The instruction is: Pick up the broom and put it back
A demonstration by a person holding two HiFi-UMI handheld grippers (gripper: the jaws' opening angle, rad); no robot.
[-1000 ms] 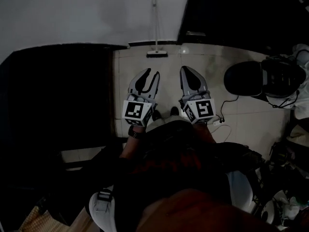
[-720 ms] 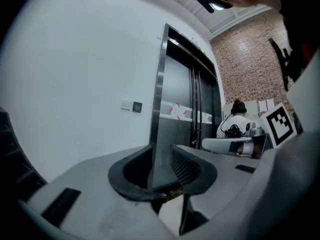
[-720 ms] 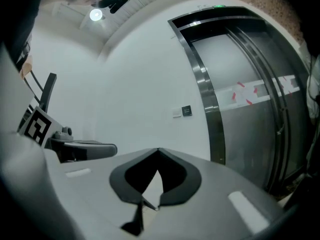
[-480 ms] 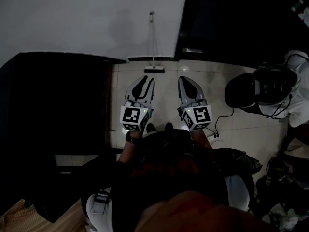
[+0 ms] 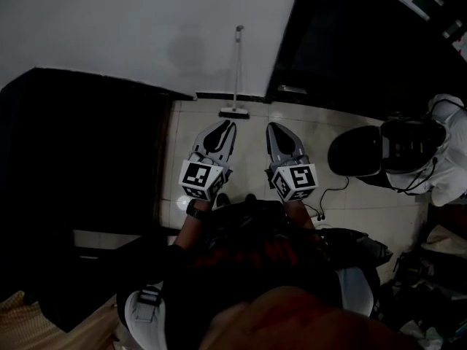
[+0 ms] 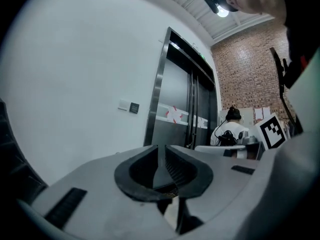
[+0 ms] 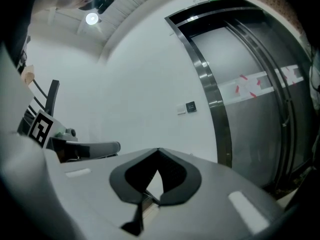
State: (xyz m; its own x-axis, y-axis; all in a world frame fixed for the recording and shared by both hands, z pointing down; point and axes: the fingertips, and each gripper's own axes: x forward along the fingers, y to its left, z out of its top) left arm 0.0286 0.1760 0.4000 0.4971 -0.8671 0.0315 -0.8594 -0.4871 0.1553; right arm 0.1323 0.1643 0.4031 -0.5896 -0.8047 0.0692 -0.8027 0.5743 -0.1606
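The broom (image 5: pixel 236 71) stands upright against the white wall, a thin pale handle with its flat head (image 5: pixel 234 112) on the tiled floor, in the head view only. Both grippers are held level just short of it and touch nothing. My left gripper (image 5: pixel 228 127) has just been closing and is now shut with nothing between its jaws; its tips (image 6: pixel 159 147) point at the wall beside the lift. My right gripper (image 5: pixel 271 128) is shut and empty, its tips (image 7: pixel 159 150) also facing the wall.
A dark low unit (image 5: pixel 80 152) fills the left side. The steel lift door (image 6: pixel 185 109) is to the right of the broom. A person in white (image 5: pixel 445 152) sits at the right by a round black object (image 5: pixel 356 153). A thin cable (image 5: pixel 332 188) lies on the tiles.
The left gripper's jaws, apart a second ago, have come together on nothing. Both grippers have shifted slightly. The broom still leans on the wall.
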